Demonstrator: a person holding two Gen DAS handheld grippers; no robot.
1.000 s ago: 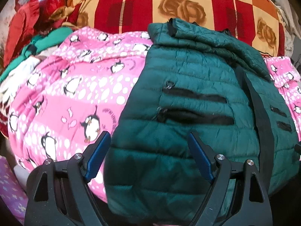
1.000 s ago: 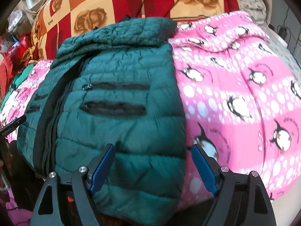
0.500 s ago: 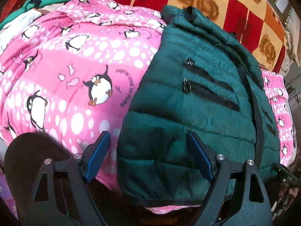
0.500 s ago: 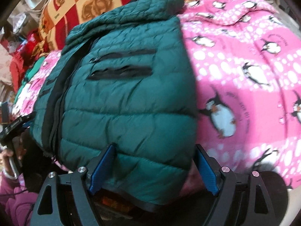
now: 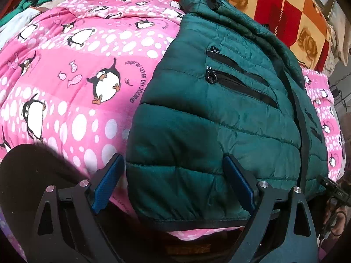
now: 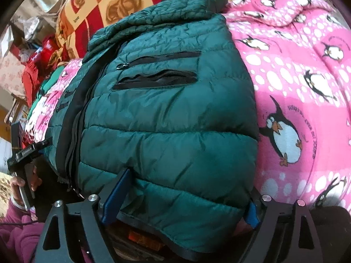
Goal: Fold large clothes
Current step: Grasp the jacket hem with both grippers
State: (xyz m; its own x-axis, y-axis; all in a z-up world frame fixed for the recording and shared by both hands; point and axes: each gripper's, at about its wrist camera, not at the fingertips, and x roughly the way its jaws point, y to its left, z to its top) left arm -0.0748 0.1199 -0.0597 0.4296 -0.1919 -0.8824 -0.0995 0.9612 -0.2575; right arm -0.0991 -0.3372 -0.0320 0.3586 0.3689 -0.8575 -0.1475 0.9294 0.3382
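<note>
A dark green quilted jacket [image 5: 219,118] lies on a pink penguin blanket [image 5: 72,83], collar at the far end, hem at the near edge. It also shows in the right wrist view [image 6: 166,122]. My left gripper [image 5: 173,186] is open, its blue pads either side of the hem's left corner. My right gripper [image 6: 182,199] is open, its jaws spread around the hem's right corner, with the jacket's fabric bulging between them. The right pad is partly hidden by the fabric.
The pink blanket [image 6: 302,70] covers the bed. A red and orange rose-patterned blanket [image 5: 241,0] lies behind the jacket. Red and green clothes [image 6: 41,74] are piled at the far left. The left gripper and hand [image 6: 24,166] show at the bed's edge.
Both grippers have dropped lower and moved in on the jacket's near hem. The hem's corners now sit between the open jaws. The jacket itself has not moved.
</note>
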